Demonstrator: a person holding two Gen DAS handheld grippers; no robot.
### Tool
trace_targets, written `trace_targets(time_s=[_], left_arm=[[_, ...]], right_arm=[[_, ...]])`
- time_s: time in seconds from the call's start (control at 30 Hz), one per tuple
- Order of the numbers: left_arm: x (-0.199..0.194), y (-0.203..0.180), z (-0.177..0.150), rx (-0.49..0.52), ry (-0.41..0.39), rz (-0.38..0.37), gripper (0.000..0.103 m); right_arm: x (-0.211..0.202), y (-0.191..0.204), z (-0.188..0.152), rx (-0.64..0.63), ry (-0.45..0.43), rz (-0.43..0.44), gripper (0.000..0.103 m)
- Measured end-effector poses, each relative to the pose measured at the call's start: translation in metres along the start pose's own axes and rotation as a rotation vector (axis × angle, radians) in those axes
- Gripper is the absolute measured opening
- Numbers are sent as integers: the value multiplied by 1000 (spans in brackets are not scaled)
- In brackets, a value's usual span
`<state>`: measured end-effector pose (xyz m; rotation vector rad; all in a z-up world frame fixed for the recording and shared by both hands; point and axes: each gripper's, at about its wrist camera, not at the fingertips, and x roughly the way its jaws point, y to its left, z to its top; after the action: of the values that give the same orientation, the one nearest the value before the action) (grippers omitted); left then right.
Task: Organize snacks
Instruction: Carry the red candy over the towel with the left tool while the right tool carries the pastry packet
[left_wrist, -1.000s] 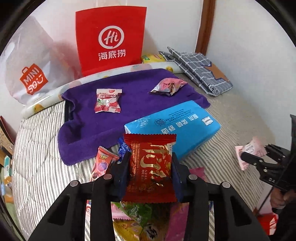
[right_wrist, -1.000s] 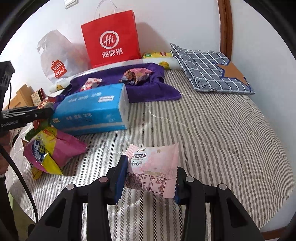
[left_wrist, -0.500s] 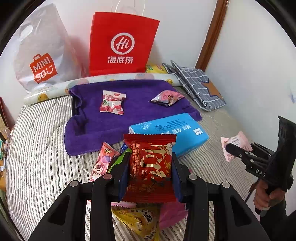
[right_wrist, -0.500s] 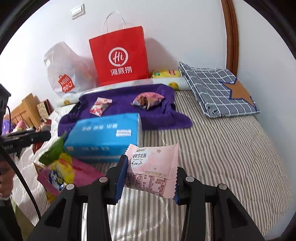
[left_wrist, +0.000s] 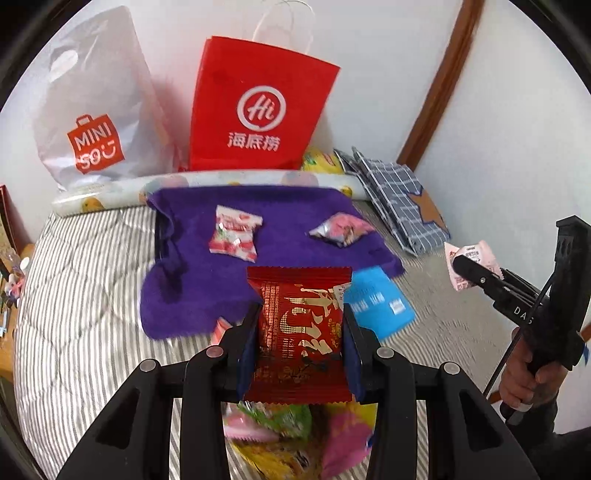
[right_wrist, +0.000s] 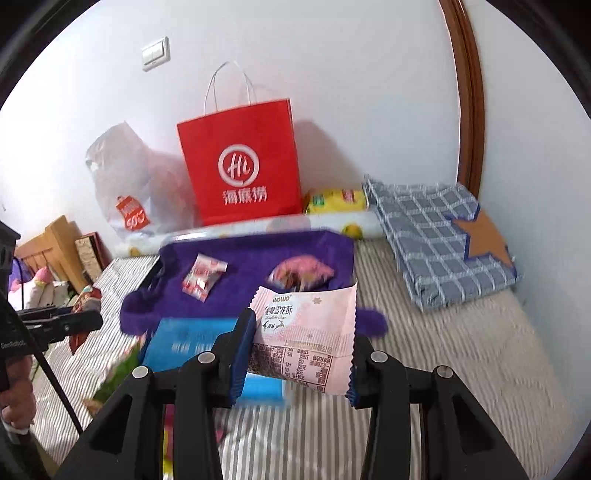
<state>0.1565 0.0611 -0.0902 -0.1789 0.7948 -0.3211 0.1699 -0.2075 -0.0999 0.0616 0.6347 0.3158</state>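
Two snacks already on the purple towel (left_wrist: 192, 280), centre of the left wrist view: a red-and-white candy packet (left_wrist: 234, 234) at its middle and a crumpled pink wrapper (left_wrist: 341, 229) toward its right edge, apart from each other; two more in the air, one per gripper, not yet set down. Left gripper (left_wrist: 300, 343), bottom centre of its own view, pressed in on both side edges of a red foil packet (left_wrist: 299, 332), held upright and clear of the bedding; right gripper (right_wrist: 295, 354), bottom centre of its own view, pinching a pale pink packet (right_wrist: 306, 332), tilted slightly, with the towel just beyond it in frame; same pink packet seen small at the right edge of the left view. Still left, judging by the layout: both held packets to join the pair on the towel, then a loose heap of snack bags (left_wrist: 288, 435) at the bottom of the left view, green, yellow and pink, partly hidden behind the fingers and blurred, so count unclear. Blue tissue pack (left_wrist: 376, 301) just below the towel's lower right corner; red paper bag (left_wrist: 258, 110) and white plastic bag (left_wrist: 96, 110) upright against the wall at top. Roughly a start rather than a finish.
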Motion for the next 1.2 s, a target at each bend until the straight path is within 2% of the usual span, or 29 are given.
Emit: trace_targets(time_s=[0.37,0.53,0.67,0.87,0.97,1.07,1.2], left_arm=[[16,31,57,-82,-45,18,40],[32,39,82,-99,-34,-14,40],[44,43,98,-93,-50,4,40],[68,53,94,-87,-63,36,40],[87,64,83,-91,-15,63,40],[98,76,76,-129,13,60,40],[103,82,70,-142,25,66,40]], right_arm=[[46,8,54,-2,-46,26,39],[67,9,70,2,-45,30,39],[85,11,81,5,-47,45,39],[116,5,72,29,-25,89,39],[132,0,63,37,12,103,39],[140,-5,55,43,34,117,39],[145,-7,50,36,43,108,39]])
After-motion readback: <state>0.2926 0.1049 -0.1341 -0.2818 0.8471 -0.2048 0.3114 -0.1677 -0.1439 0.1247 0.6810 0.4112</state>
